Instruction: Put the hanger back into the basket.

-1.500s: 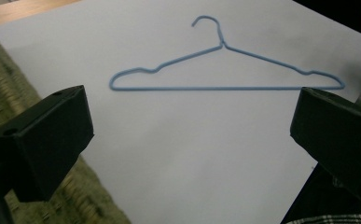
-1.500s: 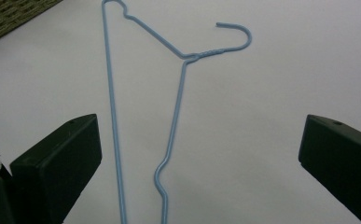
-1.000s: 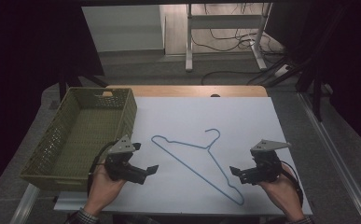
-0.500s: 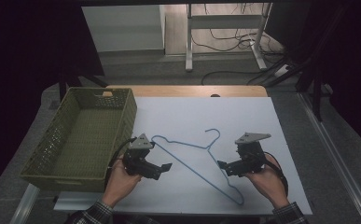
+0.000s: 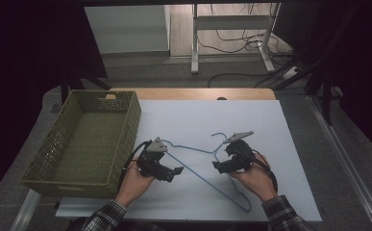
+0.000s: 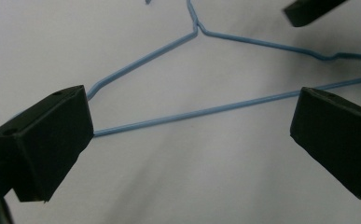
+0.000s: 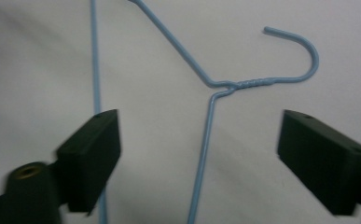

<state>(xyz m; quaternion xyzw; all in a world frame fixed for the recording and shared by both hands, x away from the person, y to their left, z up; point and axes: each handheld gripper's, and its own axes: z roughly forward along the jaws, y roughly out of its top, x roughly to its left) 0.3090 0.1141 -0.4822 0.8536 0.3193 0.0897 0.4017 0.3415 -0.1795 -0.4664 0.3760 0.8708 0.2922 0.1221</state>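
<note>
A blue wire hanger (image 5: 193, 174) lies flat on the white table (image 5: 275, 130), its hook pointing away from me. My left gripper (image 5: 173, 172) is open and low over the hanger's left end; the long bottom wire (image 6: 192, 114) runs across between its jaws. My right gripper (image 5: 220, 161) is open beside the neck. In the right gripper view the twisted neck (image 7: 250, 82) and hook lie just beyond the jaws, and one shoulder wire runs down between them. Neither gripper (image 6: 190, 140) (image 7: 206, 158) holds anything.
An olive green open-weave basket (image 5: 73, 175) stands at the table's left side, close to my left hand. A wooden strip (image 5: 193, 94) edges the far side of the table. Beyond it are floor cables and a metal stand.
Both hands have moved forward from the table's front edge and inward, so the open grippers now sit at the hanger. The hanger itself has not moved.
</note>
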